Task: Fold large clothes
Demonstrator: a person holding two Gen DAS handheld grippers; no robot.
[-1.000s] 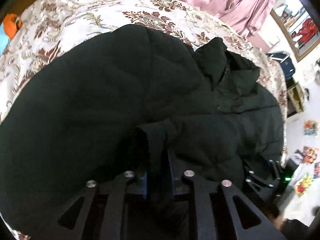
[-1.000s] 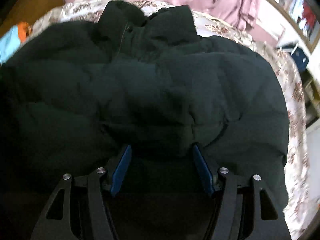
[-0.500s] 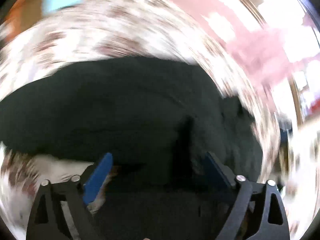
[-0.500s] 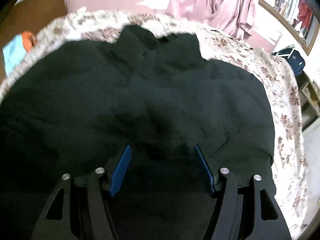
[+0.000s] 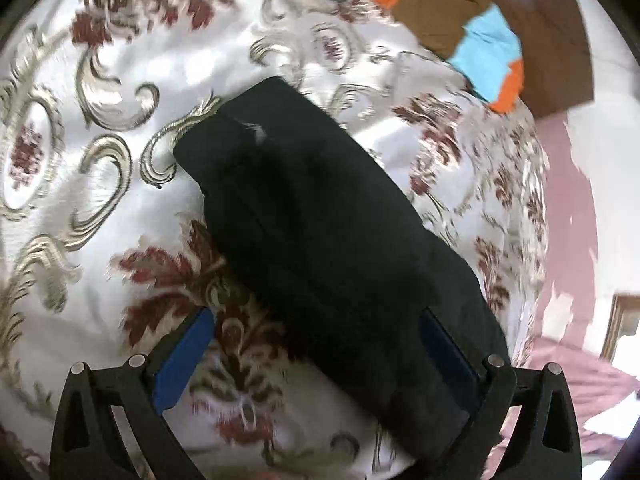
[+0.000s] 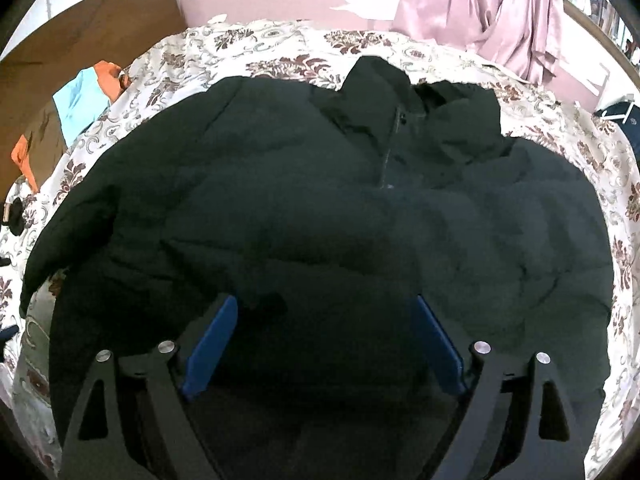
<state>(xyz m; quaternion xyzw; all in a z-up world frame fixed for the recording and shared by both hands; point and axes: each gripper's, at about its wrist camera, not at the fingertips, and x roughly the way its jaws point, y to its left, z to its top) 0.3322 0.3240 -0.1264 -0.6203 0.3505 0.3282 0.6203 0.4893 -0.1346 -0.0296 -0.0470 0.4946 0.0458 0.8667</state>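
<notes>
Fabric that the left gripper pinched a second ago is released, jaws now wide over the black jacket's sleeve on the floral bedspread, right gripper also open above it, so the sleeve fold probably comes next.

The left wrist view is motion-blurred, so the floral bedspread pattern smears toward the frame edges, and the black sleeve runs under the right blue finger pad and out of sight at the bottom. In the right wrist view the black jacket is so dark that its seams and folds are hard to separate, and its lower hem is hidden behind the right gripper. The orange and blue cloth at the left is too small to identify.
</notes>
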